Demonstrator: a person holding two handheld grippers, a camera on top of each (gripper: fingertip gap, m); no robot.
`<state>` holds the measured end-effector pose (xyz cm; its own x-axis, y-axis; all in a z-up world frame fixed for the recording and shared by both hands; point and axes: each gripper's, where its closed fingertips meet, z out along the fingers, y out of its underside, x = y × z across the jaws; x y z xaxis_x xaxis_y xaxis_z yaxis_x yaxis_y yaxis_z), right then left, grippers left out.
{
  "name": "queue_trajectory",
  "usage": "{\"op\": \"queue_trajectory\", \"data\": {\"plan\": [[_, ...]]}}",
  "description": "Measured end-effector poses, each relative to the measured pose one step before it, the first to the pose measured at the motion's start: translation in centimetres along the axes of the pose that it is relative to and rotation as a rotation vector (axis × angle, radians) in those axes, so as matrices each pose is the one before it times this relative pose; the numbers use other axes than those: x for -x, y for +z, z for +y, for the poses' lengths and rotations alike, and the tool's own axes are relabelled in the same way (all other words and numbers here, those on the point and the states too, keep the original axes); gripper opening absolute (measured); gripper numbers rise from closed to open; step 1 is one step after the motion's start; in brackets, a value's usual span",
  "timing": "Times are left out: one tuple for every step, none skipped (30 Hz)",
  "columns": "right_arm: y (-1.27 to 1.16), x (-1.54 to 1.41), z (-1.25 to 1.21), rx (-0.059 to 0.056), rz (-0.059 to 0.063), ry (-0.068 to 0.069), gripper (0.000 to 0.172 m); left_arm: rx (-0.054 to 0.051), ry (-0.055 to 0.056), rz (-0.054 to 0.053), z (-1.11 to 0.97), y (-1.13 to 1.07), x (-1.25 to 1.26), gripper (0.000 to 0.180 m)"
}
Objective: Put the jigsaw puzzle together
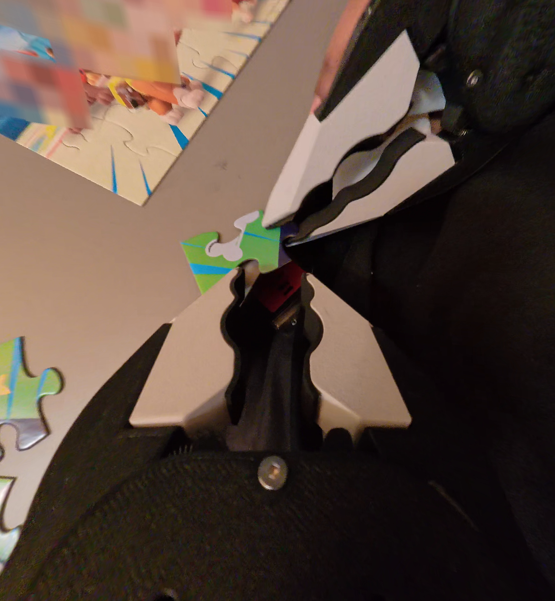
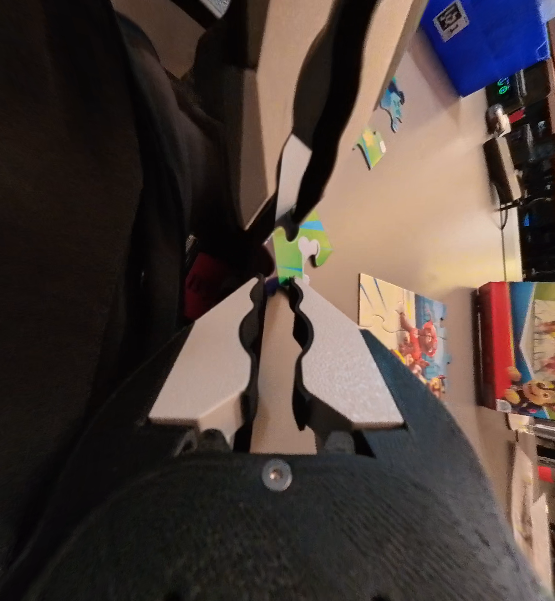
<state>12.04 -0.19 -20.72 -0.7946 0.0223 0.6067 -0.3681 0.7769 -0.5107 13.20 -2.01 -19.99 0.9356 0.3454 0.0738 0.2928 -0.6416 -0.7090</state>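
A green puzzle piece [image 1: 247, 250] with blue stripes and a white bone shape hangs above the grey table [image 1: 74, 244]. My right gripper [image 1: 286, 235] comes in from the upper right, and its fingertips pinch the piece's dark blue edge. In the right wrist view the piece [image 2: 294, 257] stands up from between the tips of my right gripper [image 2: 277, 281]. My left gripper [image 1: 271, 274] is open. The piece's lower tab is just beyond its tips, and part of the piece passes behind its left finger [image 1: 204, 312]. The left gripper [image 2: 290, 224] reaches down onto the piece's top edge.
A partly assembled puzzle [image 1: 133, 136] lies on the table and also shows in the right wrist view [image 2: 399, 325]. Loose pieces lie at the left [image 1: 6, 383] and farther off [image 2: 372, 146]. A puzzle box [image 2: 529, 357] and a blue box [image 2: 484, 42] stand beyond. A person's dark clothing [image 1: 464, 357] fills the right. Both grippers' tips are close together, under 4 cm apart.
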Motion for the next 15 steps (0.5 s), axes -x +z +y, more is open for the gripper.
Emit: {"op": "queue_trajectory", "data": {"plan": [[-0.237, -0.161, -0.151, 0.0009, 0.0063, 0.0005, 0.011, -0.0368, -0.0063, 0.0033, -0.606, -0.674, 0.153, 0.034], [-0.307, -0.510, -0.127, -0.0049, 0.0265, 0.0047, 0.007, -0.0455, -0.0139, 0.0076, -0.763, -0.755, 0.177, 0.037], [-0.390, -0.626, -0.113, -0.0114, 0.0300, 0.0031, 0.003, -0.0469, -0.0214, 0.0043, -0.815, -0.775, 0.317, 0.038], [-0.392, -0.765, -0.045, -0.0110, 0.0293, 0.0156, 0.000, -0.0454, -0.0242, 0.0035, -0.822, -0.705, 0.380, 0.040], [-0.358, -0.866, 0.039, -0.0088, 0.0263, 0.0291, 0.000, -0.0447, -0.0217, 0.0027, -0.826, -0.625, 0.396, 0.041], [-0.315, -0.986, 0.107, -0.0091, 0.0270, 0.0391, 0.000, -0.0457, -0.0180, -0.0024, -0.877, -0.525, 0.436, 0.042], [-0.284, -1.050, 0.172, -0.0099, 0.0252, 0.0424, 0.000, -0.0436, -0.0149, -0.0044, -0.873, -0.360, 0.431, 0.042], [-0.279, -1.226, 0.230, -0.0072, 0.0316, 0.0425, 0.000, -0.0387, -0.0112, -0.0051, -0.831, -0.207, 0.391, 0.042], [-0.291, -1.498, 0.366, 0.0007, 0.0432, 0.0397, 0.000, -0.0371, -0.0089, -0.0075, -0.839, -0.046, 0.386, 0.042], [-0.258, -1.756, 0.555, 0.0124, 0.0532, 0.0366, 0.000, -0.0310, -0.0110, -0.0061, -0.770, 0.135, 0.376, 0.043], [-0.167, -1.876, 0.786, 0.0248, 0.0548, 0.0334, 0.000, -0.0189, -0.0138, 0.0028, -0.608, 0.351, 0.267, 0.043], [-0.044, -1.953, 1.060, 0.0376, 0.0551, 0.0318, 0.000, -0.0056, -0.0153, 0.0139, -0.450, 0.558, 0.155, 0.043], [0.137, -1.963, 1.325, 0.0504, 0.0529, 0.0285, 0.000, 0.0041, -0.0177, 0.0131, -0.349, 0.759, 0.219, 0.044], [0.322, -1.899, 1.469, 0.0587, 0.0495, 0.0191, 0.000, 0.0090, -0.0168, 0.0087, -0.339, 0.909, 0.316, 0.044], [0.491, -1.847, 1.521, 0.0647, 0.0497, 0.0086, 0.000, 0.0059, -0.0134, 0.0085, -0.476, 1.009, 0.304, 0.044]]}}
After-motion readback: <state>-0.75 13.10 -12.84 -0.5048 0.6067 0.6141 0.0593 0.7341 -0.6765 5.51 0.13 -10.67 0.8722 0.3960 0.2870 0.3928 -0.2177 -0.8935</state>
